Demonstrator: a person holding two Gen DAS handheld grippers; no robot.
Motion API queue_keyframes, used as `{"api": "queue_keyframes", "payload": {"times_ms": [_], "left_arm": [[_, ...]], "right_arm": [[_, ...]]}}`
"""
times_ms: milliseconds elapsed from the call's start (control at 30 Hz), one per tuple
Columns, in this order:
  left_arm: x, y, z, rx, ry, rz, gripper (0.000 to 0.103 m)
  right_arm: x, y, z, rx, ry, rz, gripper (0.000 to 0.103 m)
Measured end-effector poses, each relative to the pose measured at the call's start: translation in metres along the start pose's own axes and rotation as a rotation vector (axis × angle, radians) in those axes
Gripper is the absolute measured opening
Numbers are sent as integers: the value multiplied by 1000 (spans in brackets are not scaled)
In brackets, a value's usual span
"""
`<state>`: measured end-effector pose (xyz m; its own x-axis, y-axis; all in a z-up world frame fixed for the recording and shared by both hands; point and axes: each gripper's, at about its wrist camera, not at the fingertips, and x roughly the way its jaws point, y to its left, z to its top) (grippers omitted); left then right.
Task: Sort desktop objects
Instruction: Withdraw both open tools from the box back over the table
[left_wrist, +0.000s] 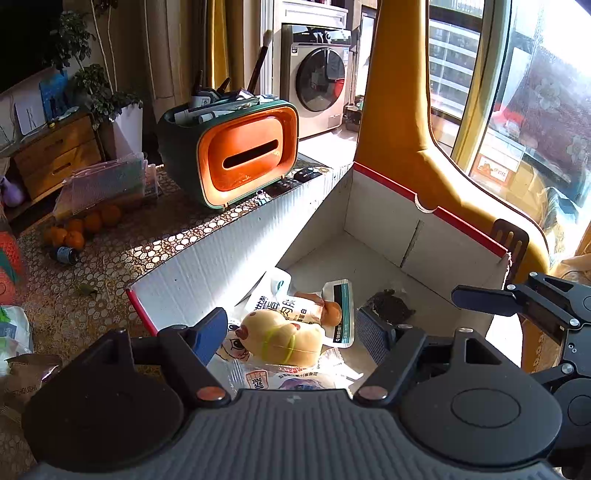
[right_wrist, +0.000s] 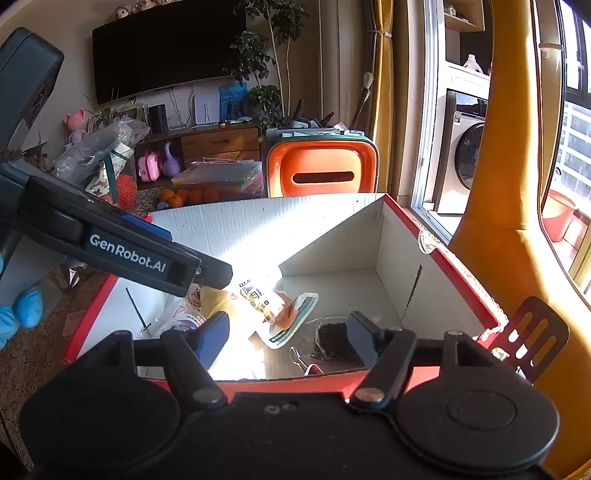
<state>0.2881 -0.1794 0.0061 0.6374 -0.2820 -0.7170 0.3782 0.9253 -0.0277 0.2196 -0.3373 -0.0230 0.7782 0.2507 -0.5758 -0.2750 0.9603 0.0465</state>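
A cardboard box (left_wrist: 229, 251) was white inside with corrugated ribbing and red along its rim and outer walls. In it lay a pale yellow pig-shaped bun (left_wrist: 284, 338) with brown ears and thin green bands, a white snack packet (left_wrist: 291, 306) with black characters and a teal edge, and a dark brown lump (left_wrist: 391, 304). Both grippers were black with blue finger pads (left_wrist: 212, 334). A tissue box (left_wrist: 236, 155) was dark green with a glowing orange front and a black slot. The tablecloth (left_wrist: 122, 258) was brown with white oval dots. Oranges (left_wrist: 92, 223) were bright orange. The curtain (left_wrist: 399, 110) was mustard yellow. A glove (right_wrist: 22, 314) was light blue.
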Motion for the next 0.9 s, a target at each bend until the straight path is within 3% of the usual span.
{"api": "queue_keyframes", "payload": {"times_ms": [533, 900], "left_arm": [[-68, 23, -34, -39, -77, -18, 76], [-115, 48, -63, -62, -155, 17, 84]], "right_arm": [[-41, 29, 7, 31, -69, 22, 88], [-64, 63, 9, 42, -93, 39, 96]]}}
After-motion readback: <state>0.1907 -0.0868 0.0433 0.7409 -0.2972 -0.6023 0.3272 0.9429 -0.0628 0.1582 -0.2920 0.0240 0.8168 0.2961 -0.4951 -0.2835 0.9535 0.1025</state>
